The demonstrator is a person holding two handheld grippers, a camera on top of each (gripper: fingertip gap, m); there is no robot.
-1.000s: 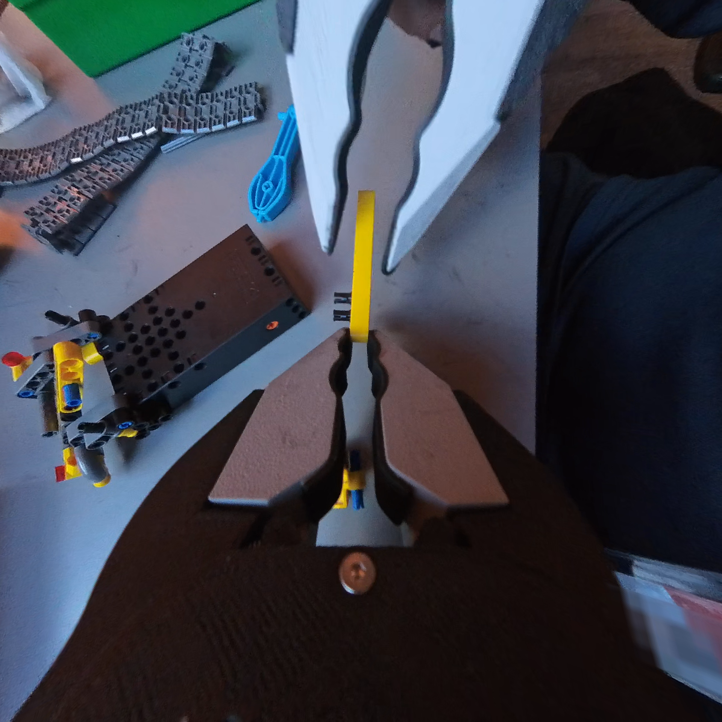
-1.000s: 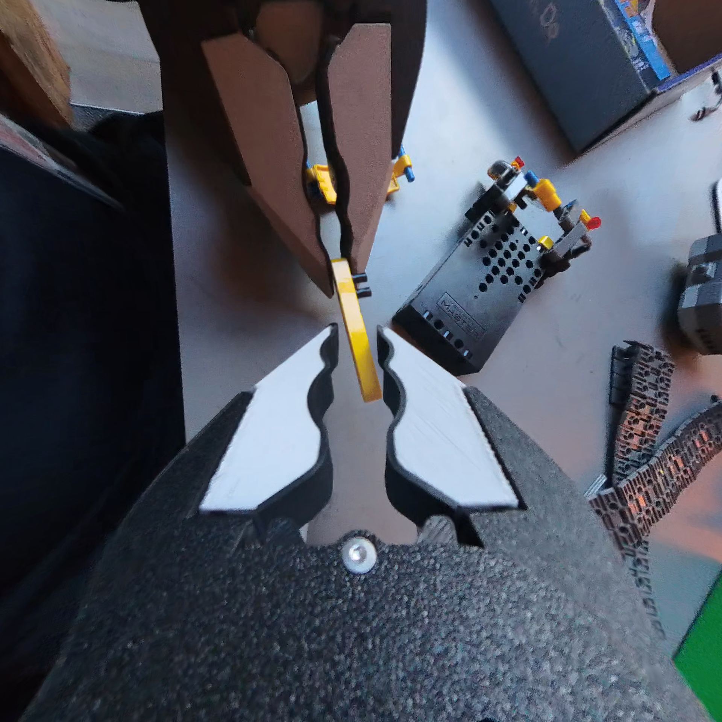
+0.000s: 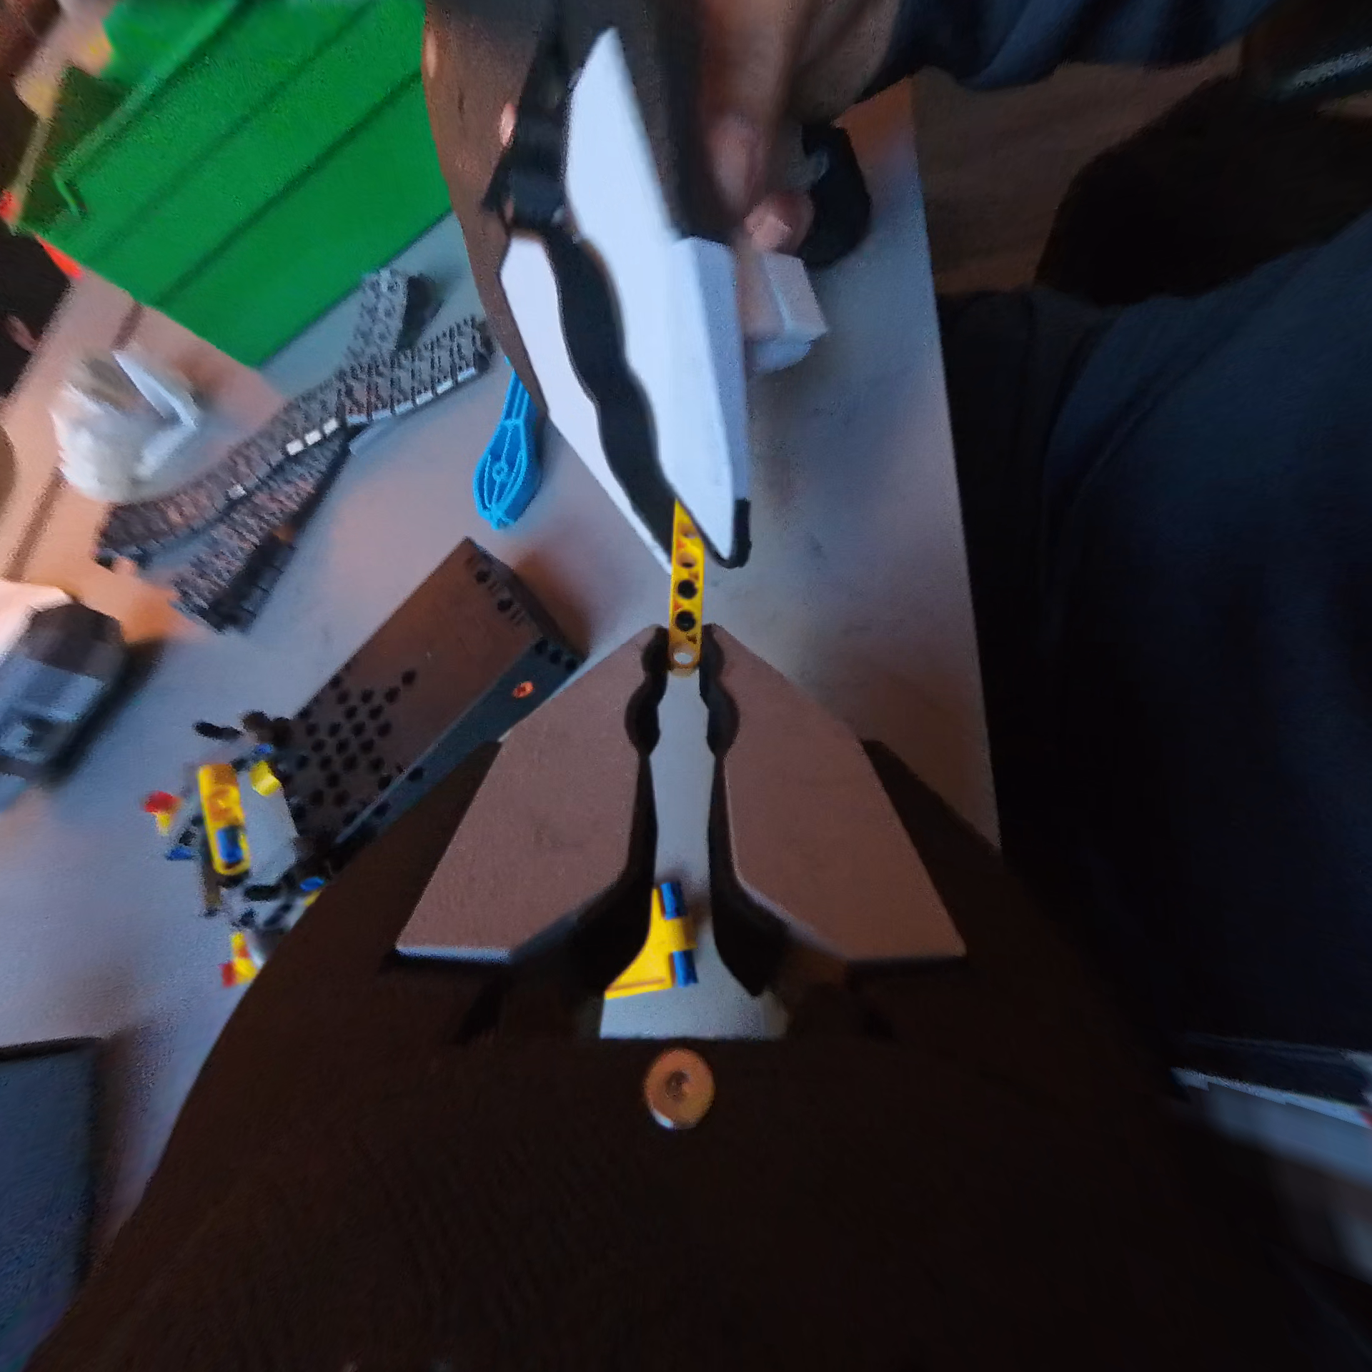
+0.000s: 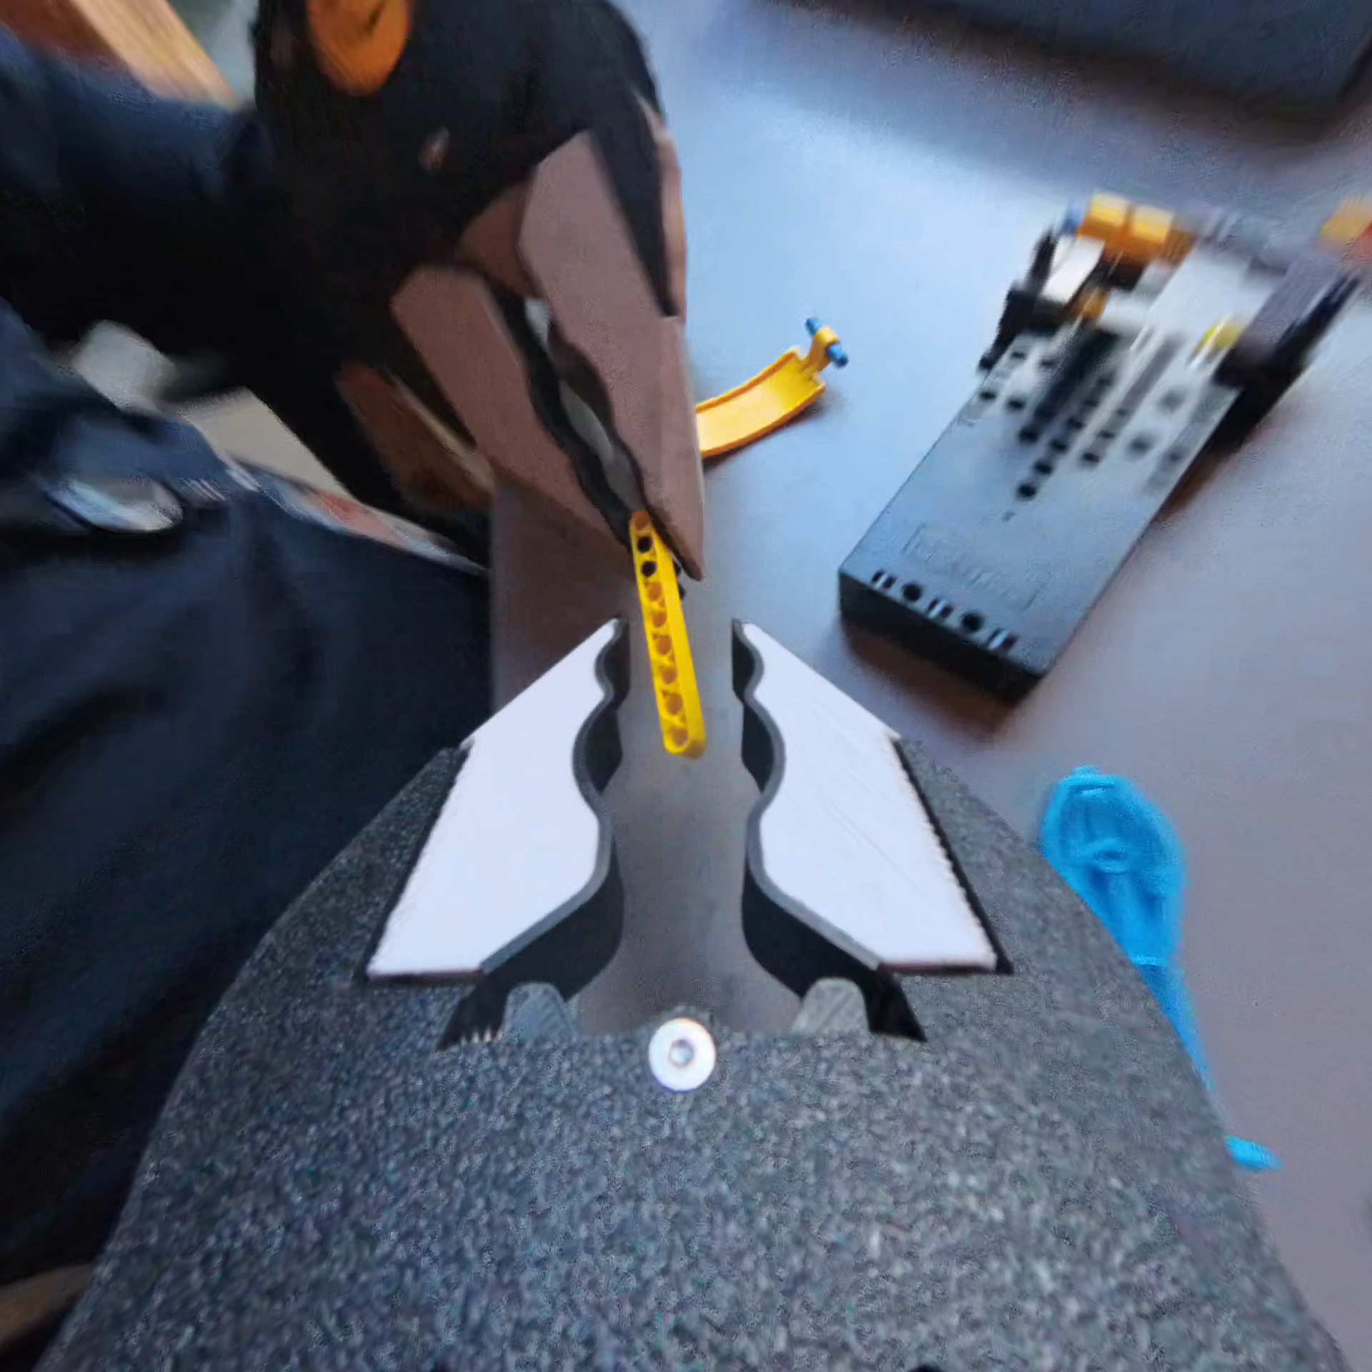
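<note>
Left gripper (image 3: pixel 684 647) clamped on one end of yellow beam (image 4: pixel 666 653), the other end hanging free between the parted fingers of right gripper (image 4: pixel 677 646), above the table (image 4: pixel 854 185) edge.

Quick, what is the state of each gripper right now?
Left gripper: shut on one end of the yellow beam.
Right gripper: open, its fingers on either side of the beam's free end, not gripping.

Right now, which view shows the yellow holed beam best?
The right wrist view: most of the yellow beam shows, gripped at its far end by the left gripper. In the left wrist view the right gripper covers one end of it.
</note>
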